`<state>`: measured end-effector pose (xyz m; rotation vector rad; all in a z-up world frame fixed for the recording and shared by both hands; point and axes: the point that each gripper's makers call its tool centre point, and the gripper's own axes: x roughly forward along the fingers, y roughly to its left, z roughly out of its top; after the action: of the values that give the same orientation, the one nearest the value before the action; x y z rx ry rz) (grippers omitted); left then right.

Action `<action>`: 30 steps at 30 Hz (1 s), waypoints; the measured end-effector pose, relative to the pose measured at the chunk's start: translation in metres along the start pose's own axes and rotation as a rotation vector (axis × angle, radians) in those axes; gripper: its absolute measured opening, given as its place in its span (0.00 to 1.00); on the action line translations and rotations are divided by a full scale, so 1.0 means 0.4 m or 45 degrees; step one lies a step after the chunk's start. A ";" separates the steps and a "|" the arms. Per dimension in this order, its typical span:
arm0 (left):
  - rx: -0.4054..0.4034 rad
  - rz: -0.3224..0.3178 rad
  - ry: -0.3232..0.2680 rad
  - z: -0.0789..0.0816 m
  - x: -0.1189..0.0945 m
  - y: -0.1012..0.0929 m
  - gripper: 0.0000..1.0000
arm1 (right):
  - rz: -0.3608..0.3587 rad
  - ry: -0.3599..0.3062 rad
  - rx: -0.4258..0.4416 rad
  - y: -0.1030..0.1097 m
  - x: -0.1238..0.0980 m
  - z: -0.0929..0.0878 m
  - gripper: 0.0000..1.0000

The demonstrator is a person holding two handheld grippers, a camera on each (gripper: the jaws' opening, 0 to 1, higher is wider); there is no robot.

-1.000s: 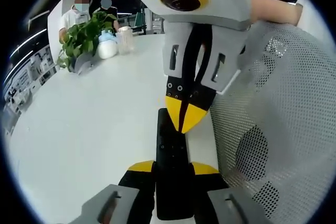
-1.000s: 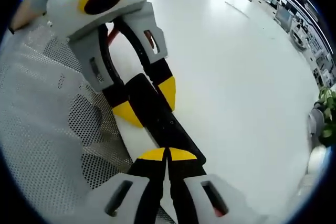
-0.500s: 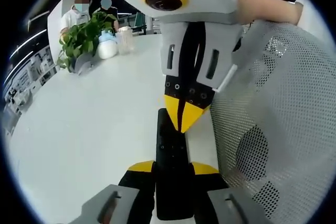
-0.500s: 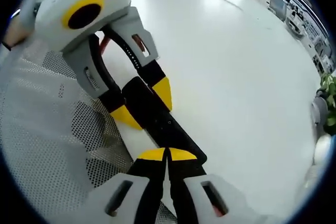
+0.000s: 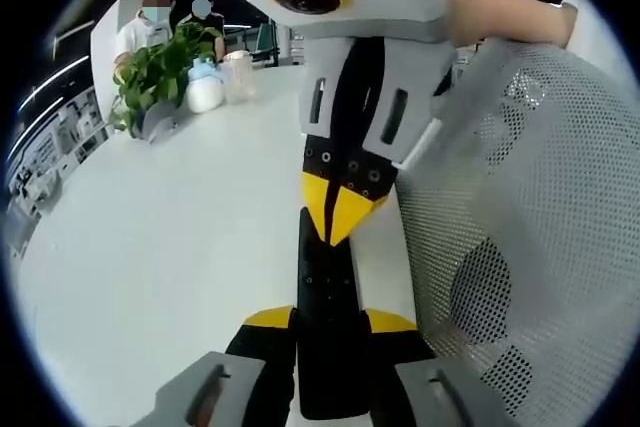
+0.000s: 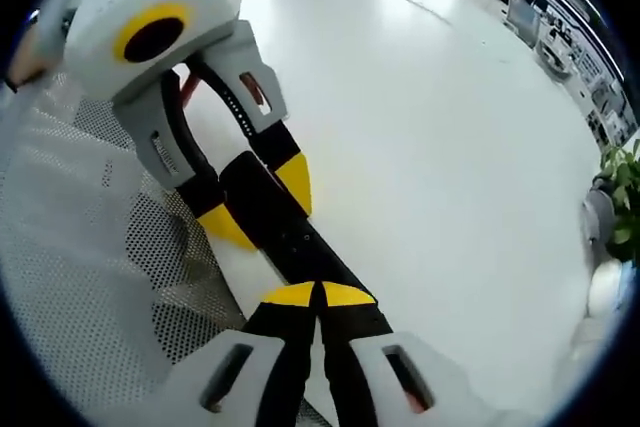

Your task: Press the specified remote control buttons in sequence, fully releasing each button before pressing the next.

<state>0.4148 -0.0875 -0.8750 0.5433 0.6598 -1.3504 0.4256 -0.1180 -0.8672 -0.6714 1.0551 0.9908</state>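
On a white tabletop (image 5: 150, 247), left tongs (image 5: 330, 319) are clamping the remote (image 5: 325, 292) while closed right tongs (image 5: 337, 215), at 12 o'clock, are risking sliding onto a neighbouring button.

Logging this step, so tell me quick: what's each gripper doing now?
Left gripper: shut on the remote.
Right gripper: jaws shut, tips on the remote.

Both cams close in over the white table (image 5: 150, 247), facing each other. Shared: remote (image 5: 325, 287), mesh chair (image 6: 70, 237)
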 end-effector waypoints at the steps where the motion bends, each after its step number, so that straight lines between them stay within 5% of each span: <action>1: 0.000 0.000 0.000 0.000 0.000 0.000 0.25 | -0.009 -0.009 -0.021 -0.002 0.001 0.005 0.00; 5: 0.000 -0.002 -0.001 0.000 0.001 0.000 0.25 | -0.095 -0.053 -0.110 -0.027 0.001 0.032 0.00; 23: 0.003 -0.008 0.000 0.000 0.001 0.002 0.25 | -0.060 -0.022 -0.079 -0.019 0.012 0.021 0.00; 27: 0.006 -0.007 -0.001 0.001 0.003 0.002 0.26 | -0.032 -0.096 0.091 -0.023 0.015 0.022 0.00; 30: 0.002 -0.007 0.002 0.001 0.003 0.002 0.26 | -0.022 -0.105 0.096 -0.024 0.014 0.019 0.00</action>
<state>0.4156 -0.0884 -0.8756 0.5441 0.6618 -1.3559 0.4382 -0.1137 -0.8695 -0.5723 1.0076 0.9513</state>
